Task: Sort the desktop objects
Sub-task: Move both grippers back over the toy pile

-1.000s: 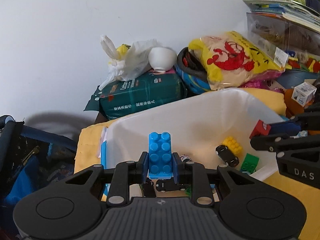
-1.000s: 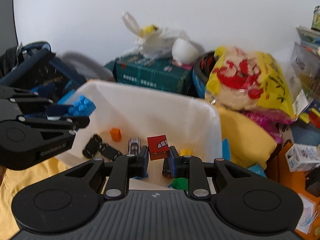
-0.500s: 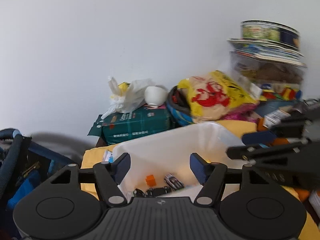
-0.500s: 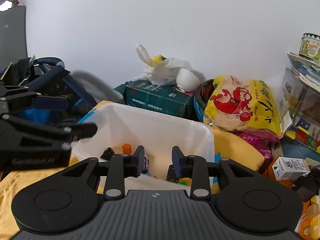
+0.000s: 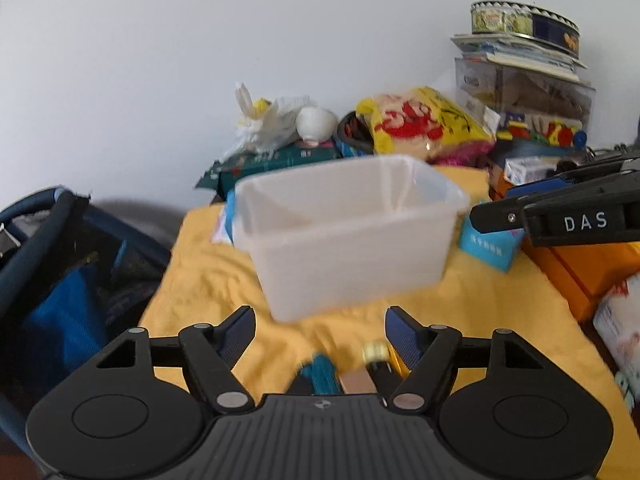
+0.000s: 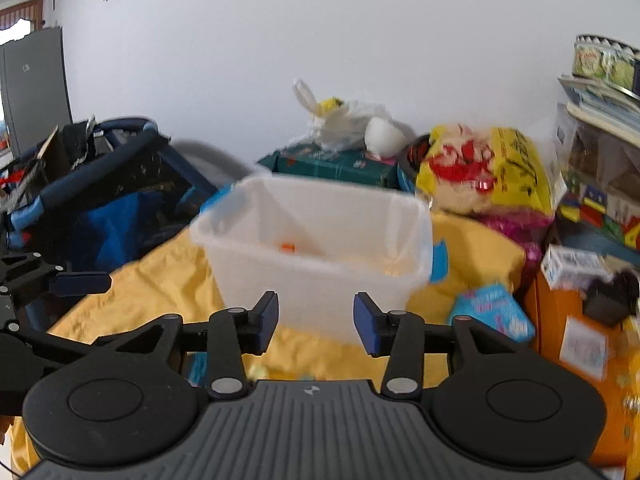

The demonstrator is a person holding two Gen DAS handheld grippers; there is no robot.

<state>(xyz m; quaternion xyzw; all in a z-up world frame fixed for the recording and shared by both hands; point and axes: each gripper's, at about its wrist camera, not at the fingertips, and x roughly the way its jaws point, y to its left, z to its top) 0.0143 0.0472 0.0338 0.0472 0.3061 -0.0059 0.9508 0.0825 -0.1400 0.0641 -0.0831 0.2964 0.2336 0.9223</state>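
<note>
Where a second ago the left tongs (image 5: pixel 320 330) clamped a blue brick and the right tongs (image 6: pixel 316 316) a red block over the white bin (image 5: pixel 348 232), both now stand apart and empty, their jaws having just been opening, drawn back so the one bin sits ahead of them on the yellow cloth (image 5: pixel 208 276). One orange piece (image 6: pixel 287 247) shows inside it. Just under the left tongs lie one teal object (image 5: pixel 320 374) and one gold-capped item (image 5: pixel 376 354), both blurred
</note>
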